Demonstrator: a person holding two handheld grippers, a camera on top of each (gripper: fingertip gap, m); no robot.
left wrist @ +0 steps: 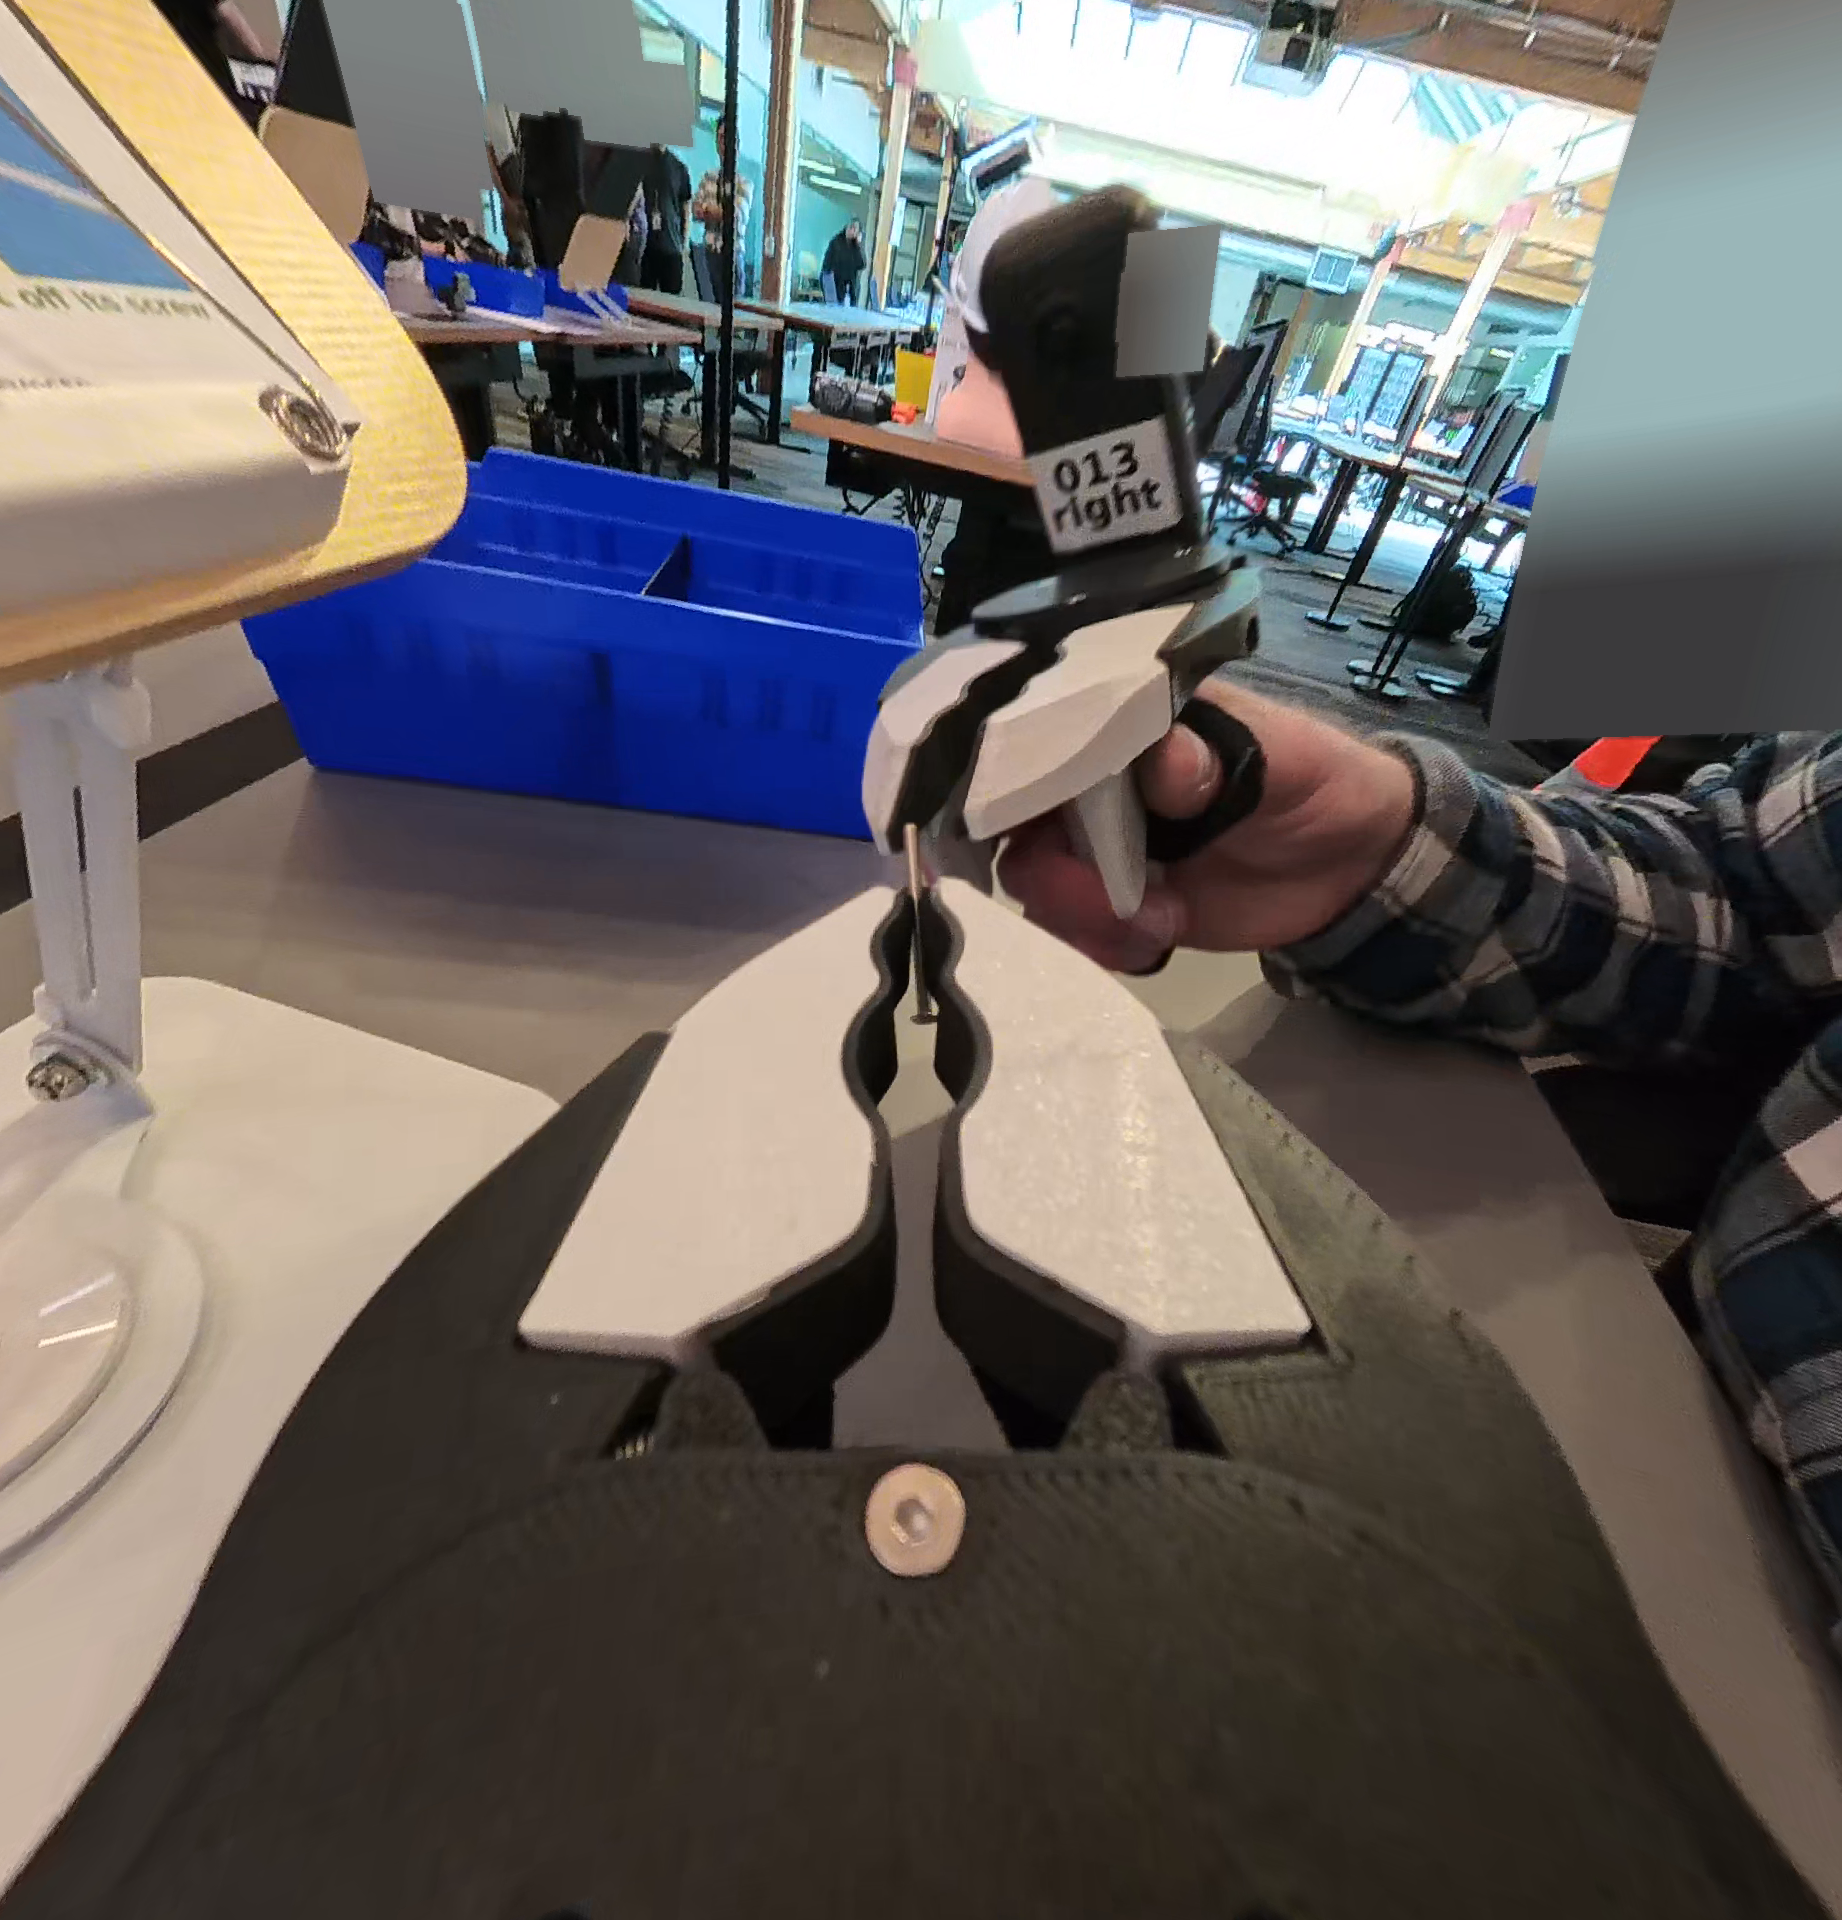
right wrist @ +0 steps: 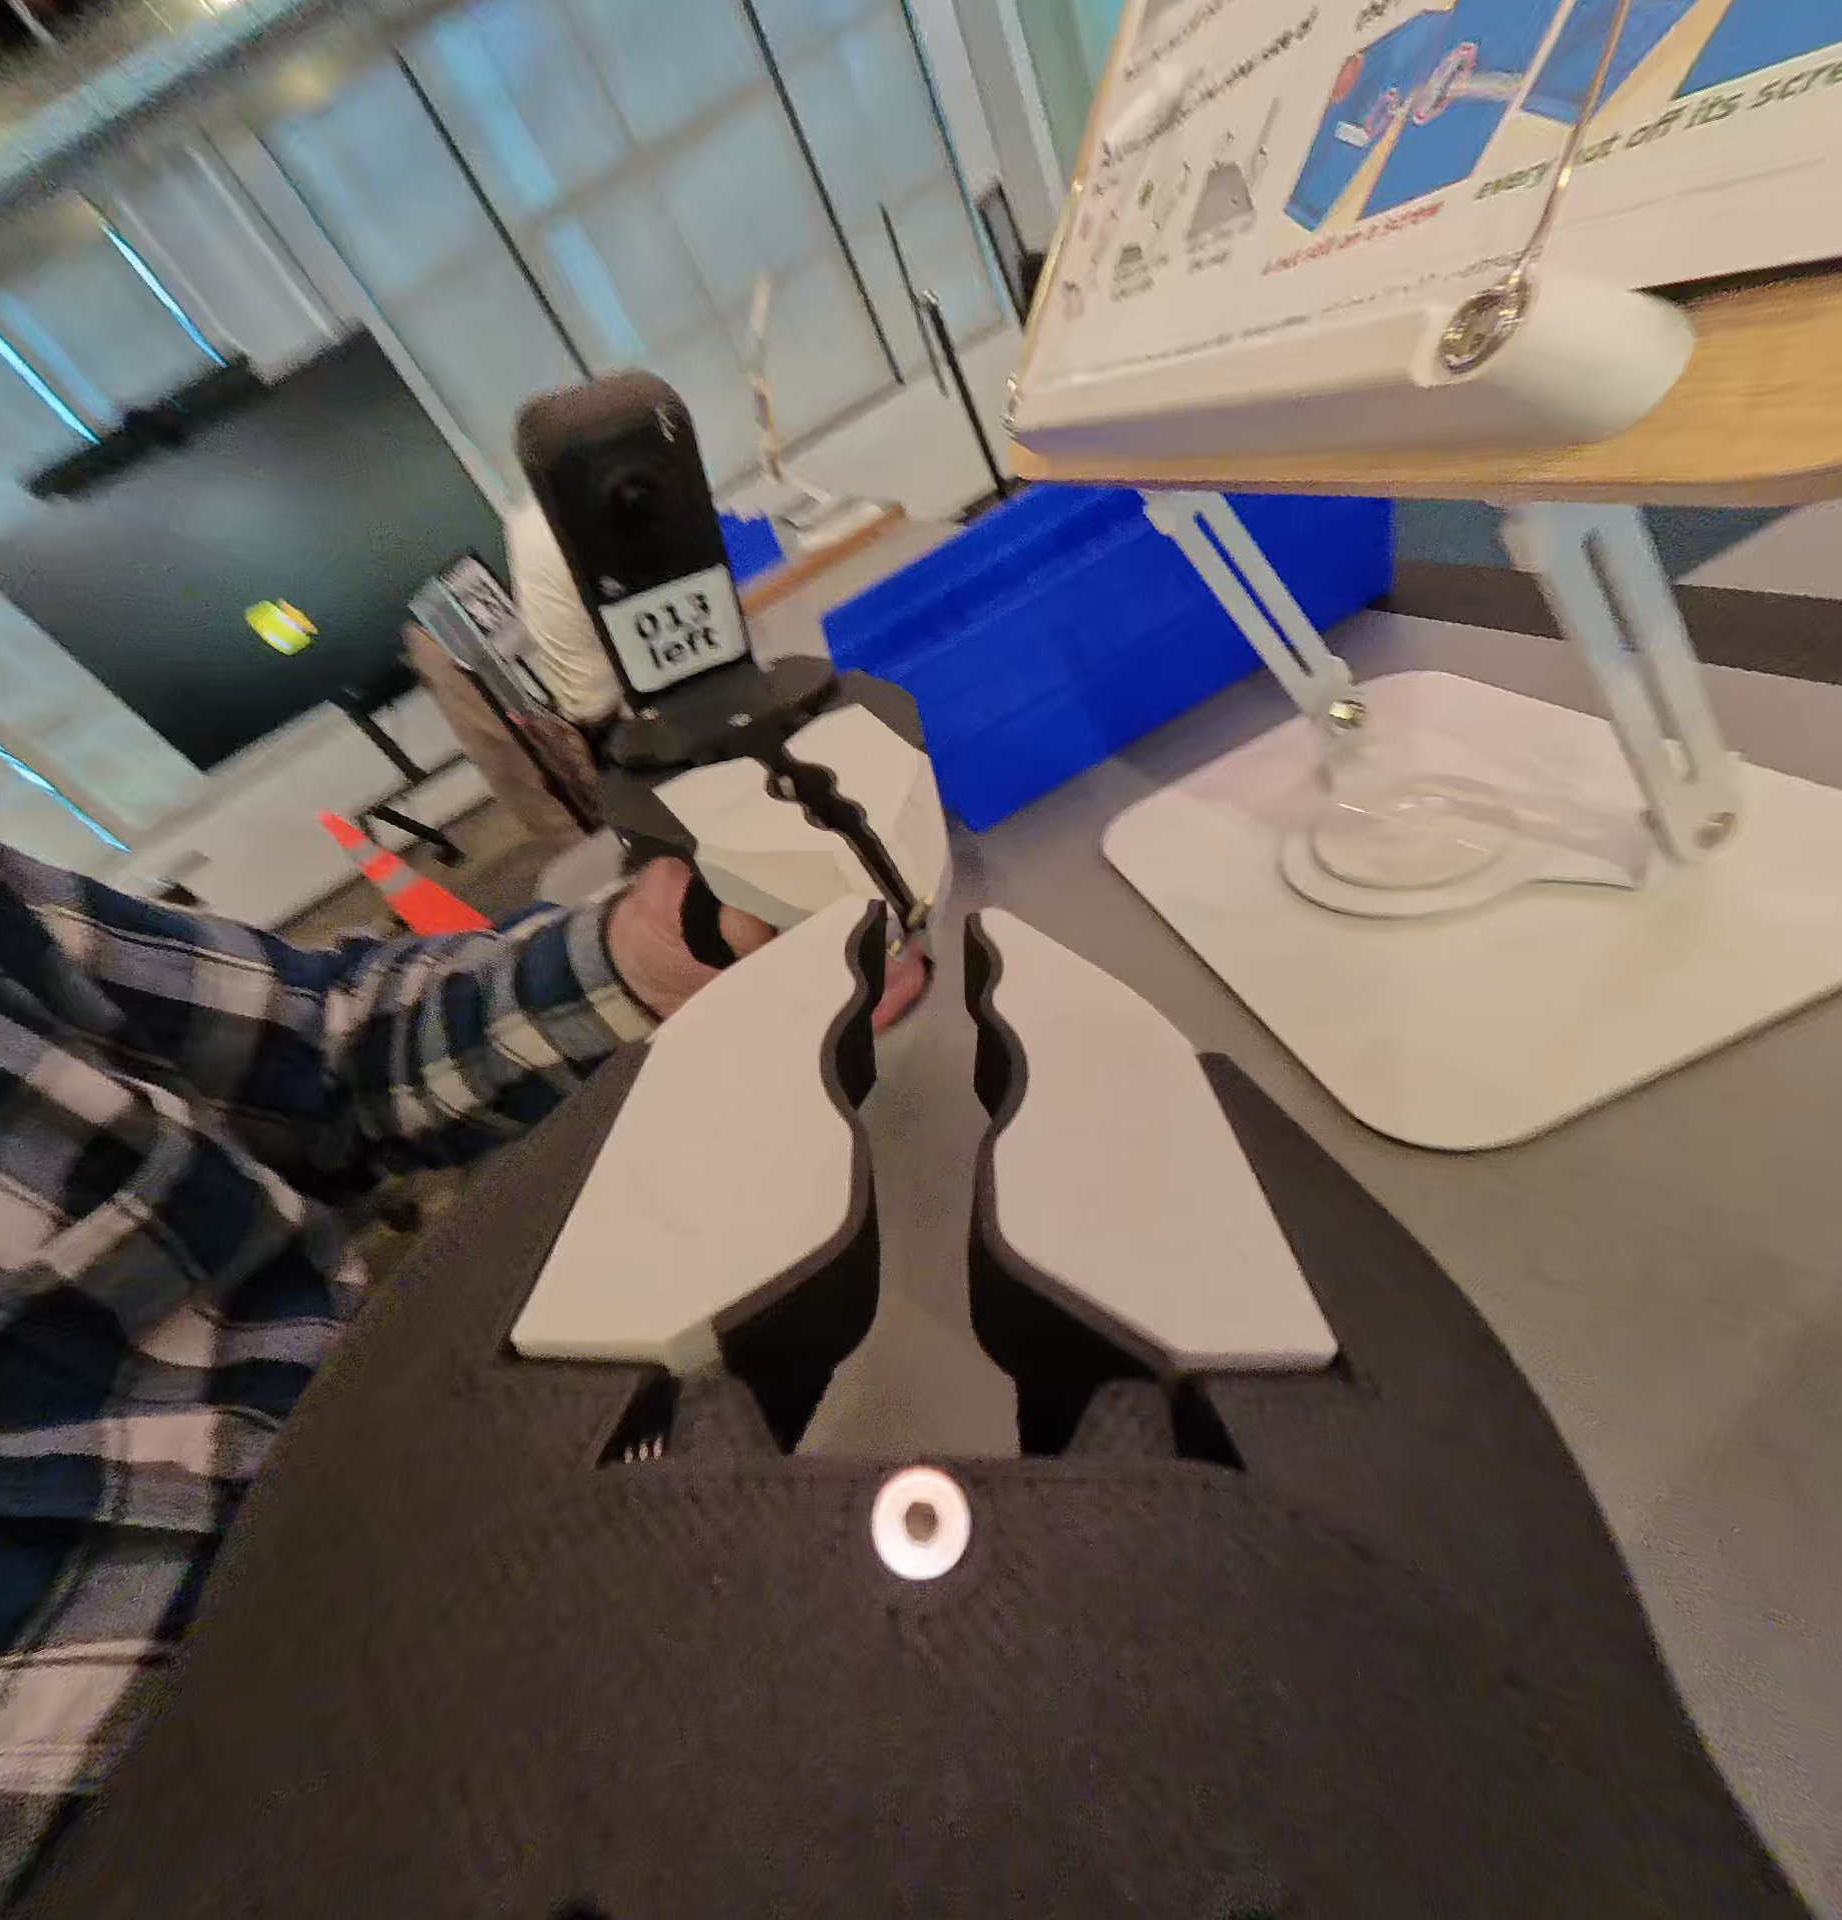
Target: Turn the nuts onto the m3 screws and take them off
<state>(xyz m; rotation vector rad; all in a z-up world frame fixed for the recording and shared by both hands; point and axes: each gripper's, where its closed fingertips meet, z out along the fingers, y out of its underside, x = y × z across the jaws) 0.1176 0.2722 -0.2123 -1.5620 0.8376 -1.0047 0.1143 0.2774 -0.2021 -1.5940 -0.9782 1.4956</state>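
In the left wrist view my left gripper (left wrist: 915, 902) is shut on a thin metal screw (left wrist: 917, 977). The shank is pinched at the fingertips and the head hangs back in the hollow between the fingers. My right gripper (left wrist: 912, 821) comes in from above and right, with its tips at the screw's far end. In the right wrist view my right gripper (right wrist: 922, 925) is open, with a clear gap between its fingers. The left gripper (right wrist: 917, 904) holds the screw's (right wrist: 909, 925) end in that gap, close to the left-hand finger (right wrist: 865, 935). Neither pad presses on it.
A blue divided bin (left wrist: 605, 665) stands behind on the grey table (left wrist: 429, 904); it also shows in the right wrist view (right wrist: 1083, 644). A white stand (left wrist: 75, 831) with a broad base (right wrist: 1519, 935) carries a tilted wooden board with a printed sheet (left wrist: 117, 416). A plaid sleeve (left wrist: 1519, 914) lies to the right. My left and right fingertips are right by each other.
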